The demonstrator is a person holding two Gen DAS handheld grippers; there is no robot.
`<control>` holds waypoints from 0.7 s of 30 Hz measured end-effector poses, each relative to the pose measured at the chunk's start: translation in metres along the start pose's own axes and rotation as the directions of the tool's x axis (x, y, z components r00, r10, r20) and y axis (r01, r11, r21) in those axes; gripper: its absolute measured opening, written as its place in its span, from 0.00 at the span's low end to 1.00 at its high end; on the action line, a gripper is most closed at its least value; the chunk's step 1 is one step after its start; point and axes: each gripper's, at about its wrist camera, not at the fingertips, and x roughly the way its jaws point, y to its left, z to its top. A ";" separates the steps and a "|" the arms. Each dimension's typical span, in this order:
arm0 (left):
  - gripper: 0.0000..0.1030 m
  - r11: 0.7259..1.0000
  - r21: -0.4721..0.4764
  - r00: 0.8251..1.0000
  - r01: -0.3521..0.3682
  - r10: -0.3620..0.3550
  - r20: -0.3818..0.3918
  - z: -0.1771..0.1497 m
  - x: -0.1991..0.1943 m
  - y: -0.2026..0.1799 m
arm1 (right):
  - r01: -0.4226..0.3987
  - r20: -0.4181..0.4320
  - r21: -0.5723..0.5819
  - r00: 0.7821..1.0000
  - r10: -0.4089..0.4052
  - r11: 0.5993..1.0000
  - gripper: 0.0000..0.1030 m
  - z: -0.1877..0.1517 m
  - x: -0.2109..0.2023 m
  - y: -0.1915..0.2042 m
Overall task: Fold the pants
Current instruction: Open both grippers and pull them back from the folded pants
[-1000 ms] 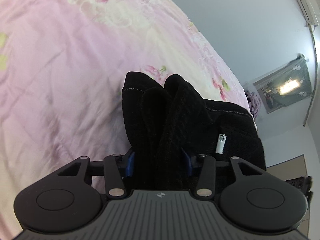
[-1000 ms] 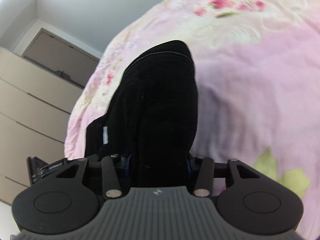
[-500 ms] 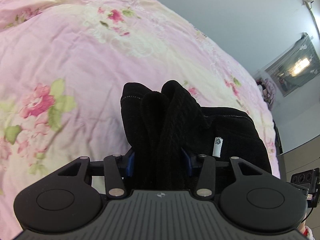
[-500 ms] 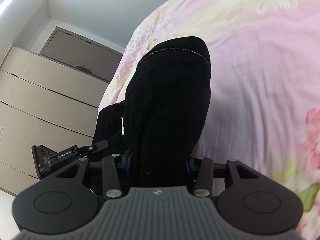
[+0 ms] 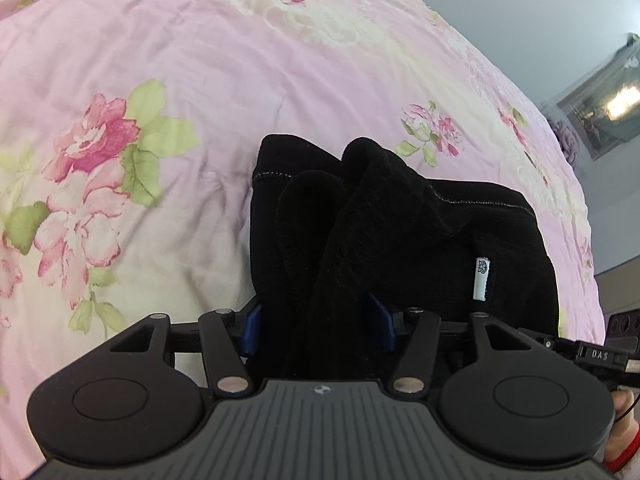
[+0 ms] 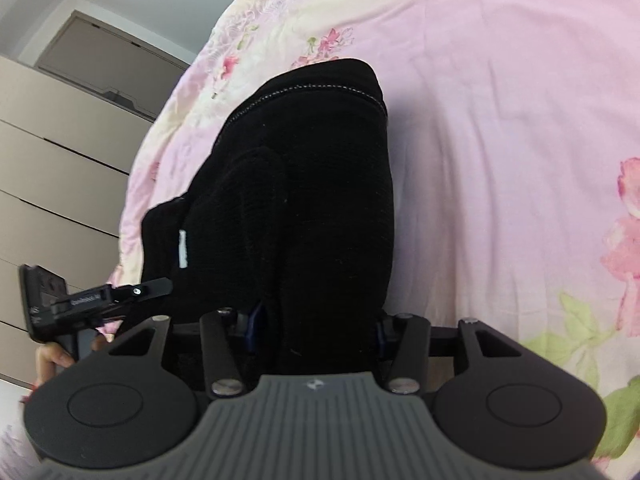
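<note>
Left wrist view: the left gripper (image 5: 318, 326) has its blue-padded fingers (image 5: 252, 328) spread fairly wide and opening, with a thick bunch of the black pants (image 5: 400, 240) still between them; the left pad shows a sliver of blue clear of the cloth, so the squeeze looks to be easing. In the right wrist view the right gripper (image 6: 316, 330) likewise has its jaws opening around a stacked fold of the same pants, cloth filling the gap. Outward toward twelve o'clock the garment mounds up on the pink floral bedspread (image 5: 200, 80), its stitched hem uppermost and a white label (image 5: 481, 278) at three o'clock. The fabric looks a soft, thick, light knit: limp, not slippery, sure to slump once freed. Best taken at the hem or folded edges, several layers together.
</note>
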 end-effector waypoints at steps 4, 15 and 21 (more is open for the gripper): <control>0.70 0.999 0.012 0.999 -0.041 0.041 0.020 -0.001 -0.013 -0.007 | 0.070 -0.010 -0.116 0.997 -0.072 0.991 0.58 0.002 -0.001 0.015; 0.67 0.948 0.232 0.966 -0.220 0.178 0.188 -0.011 -0.106 -0.099 | 0.271 0.172 -0.437 0.961 -0.216 0.857 0.70 -0.015 -0.077 0.088; 0.67 0.852 0.396 0.928 -0.343 0.240 0.287 -0.039 -0.158 -0.163 | 0.275 0.264 -0.544 0.953 -0.149 0.793 0.79 -0.051 -0.135 0.135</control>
